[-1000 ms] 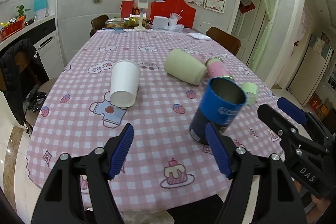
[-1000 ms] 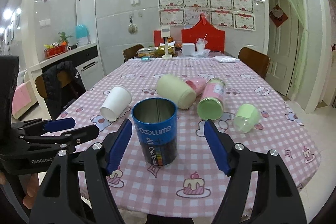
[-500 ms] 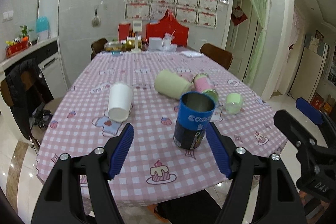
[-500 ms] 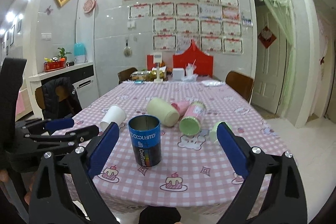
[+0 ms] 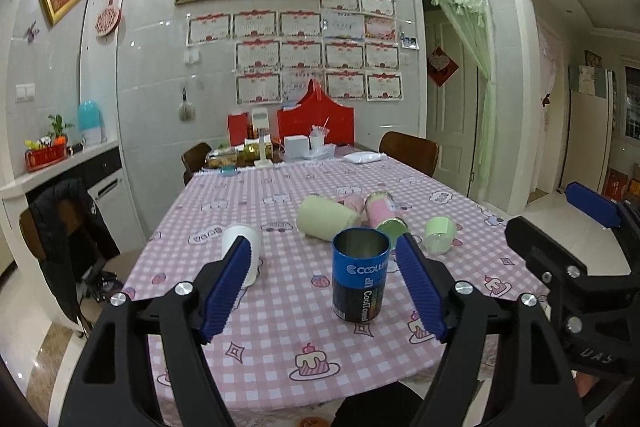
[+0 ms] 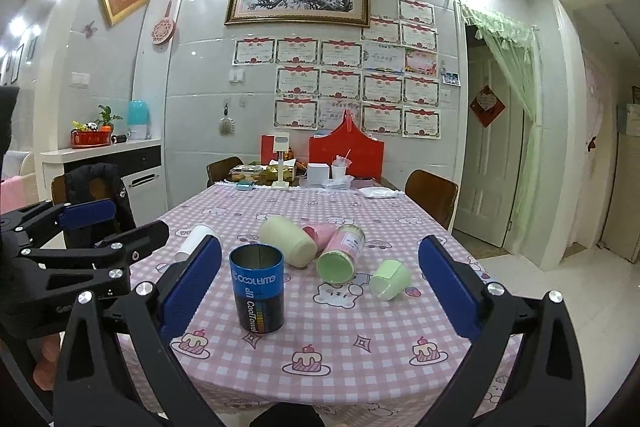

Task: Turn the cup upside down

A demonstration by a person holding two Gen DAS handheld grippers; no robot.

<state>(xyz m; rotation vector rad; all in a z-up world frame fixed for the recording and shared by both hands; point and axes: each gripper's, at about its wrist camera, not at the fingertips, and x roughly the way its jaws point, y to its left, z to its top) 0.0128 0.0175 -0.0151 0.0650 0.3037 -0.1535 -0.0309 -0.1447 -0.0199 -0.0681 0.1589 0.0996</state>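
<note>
Left wrist view shows the blue cylindrical metal cup standing upright on the pink checked tablecloth, mouth up, its bare silvery inside visible and white lettering round its glossy printed wall. By that posture the flip looks not yet done: the cup rests on its base, untouched, near the front edge of the table. The left gripper hangs before it with jaws spread wide and nothing between them; its ribbed blue pads look rubbery against the hard black frame. The right gripper is likewise spread wide and empty, the cup standing nearer its left finger. What remains, I judge, is the whole of the work: grasp the smooth, rigid wall, turn it over, set it down on its rim. Behind lie a pale green tumbler on its side, a pink-labelled jar with green lid, a small mint cup, and a white paper cup, all toppled.
</note>
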